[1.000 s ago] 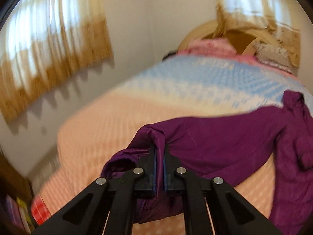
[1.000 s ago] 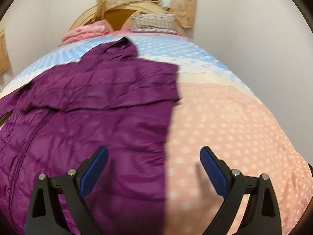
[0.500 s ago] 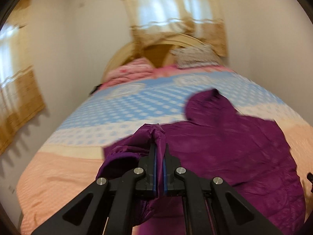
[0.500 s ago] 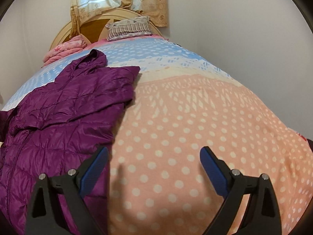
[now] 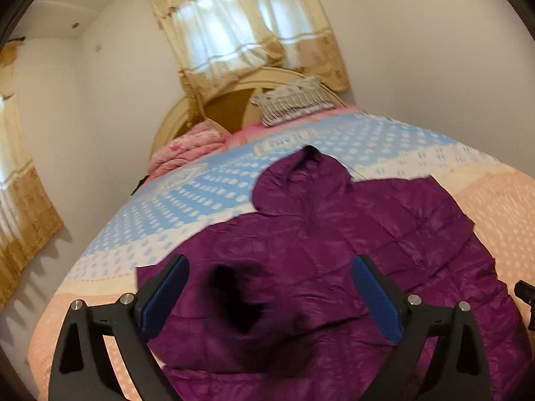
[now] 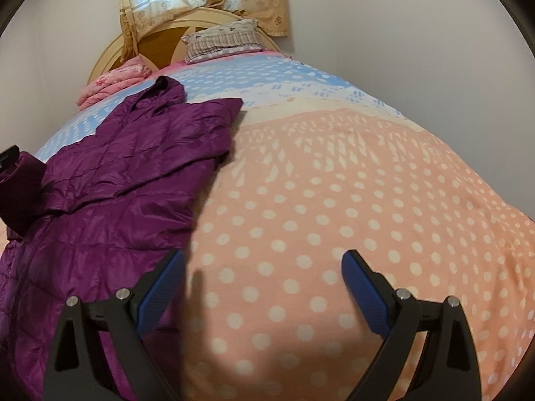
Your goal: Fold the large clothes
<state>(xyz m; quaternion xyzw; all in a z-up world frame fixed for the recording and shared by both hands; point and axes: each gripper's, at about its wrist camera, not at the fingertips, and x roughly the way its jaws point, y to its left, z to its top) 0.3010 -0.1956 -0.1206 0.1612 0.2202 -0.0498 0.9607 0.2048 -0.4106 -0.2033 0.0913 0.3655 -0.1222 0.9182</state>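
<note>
The left gripper (image 5: 269,290) hangs above a purple quilted jacket (image 5: 351,244) with its blue-padded jaws spread wide and nothing between them. The jacket lies spread on a bed (image 5: 187,200) covered in a blue, cream and peach dotted blanket, its hood (image 5: 301,177) pointing toward the rounded headboard (image 5: 187,113). A striped pillow (image 5: 294,100) and a folded pink quilt (image 5: 187,147) sit by the headboard, under a curtained window (image 5: 234,33).

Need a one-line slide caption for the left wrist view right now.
Open left tool above the purple hooded jacket spread on the polka-dot bedspread, hood toward the headboard.
</note>
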